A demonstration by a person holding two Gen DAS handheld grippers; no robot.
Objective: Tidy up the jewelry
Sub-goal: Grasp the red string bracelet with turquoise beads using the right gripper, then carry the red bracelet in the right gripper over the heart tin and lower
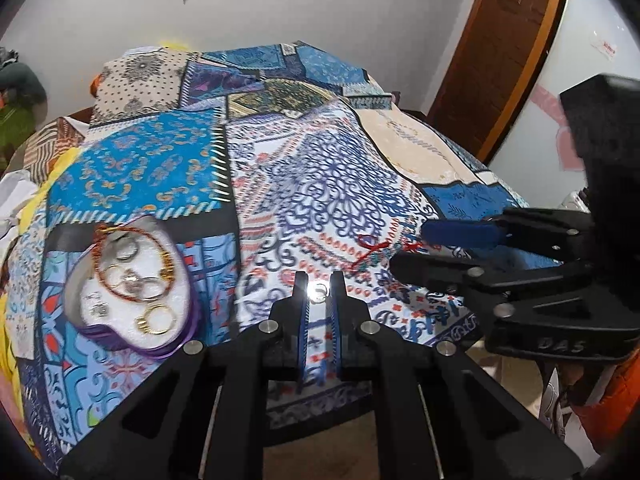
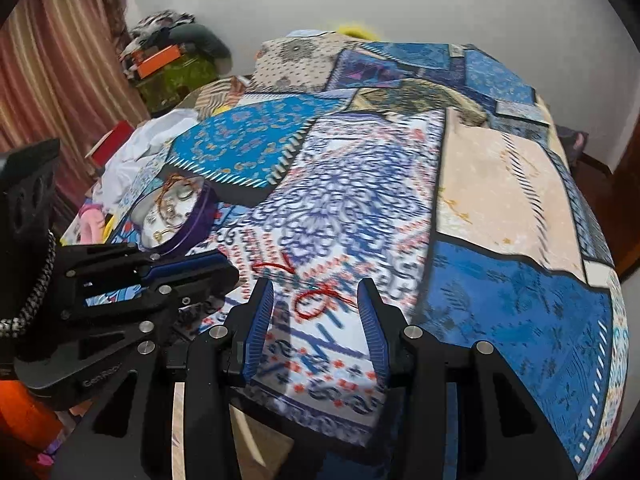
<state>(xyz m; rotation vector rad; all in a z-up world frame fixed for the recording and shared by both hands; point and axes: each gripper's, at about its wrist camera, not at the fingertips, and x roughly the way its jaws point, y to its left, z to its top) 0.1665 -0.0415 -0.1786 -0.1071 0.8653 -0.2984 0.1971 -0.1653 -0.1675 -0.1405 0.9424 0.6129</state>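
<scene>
A purple-rimmed jewelry box (image 1: 132, 284) with a white lining lies on the patterned bedspread and holds several bangles and rings; it also shows in the right wrist view (image 2: 176, 216). My left gripper (image 1: 319, 292) is nearly closed around a small silver ring (image 1: 319, 293) at its fingertips. A red thread bracelet with teal beads (image 2: 320, 296) lies on the cloth; it also shows in the left wrist view (image 1: 374, 254). My right gripper (image 2: 316, 300) is open and empty, its fingers on either side of the bracelet.
The patchwork bedspread (image 2: 500, 200) covers the bed, whose front edge is just below the grippers. Clothes and boxes (image 2: 168, 56) are piled at the far left by a striped curtain. A wooden door frame (image 1: 504, 52) stands at the right.
</scene>
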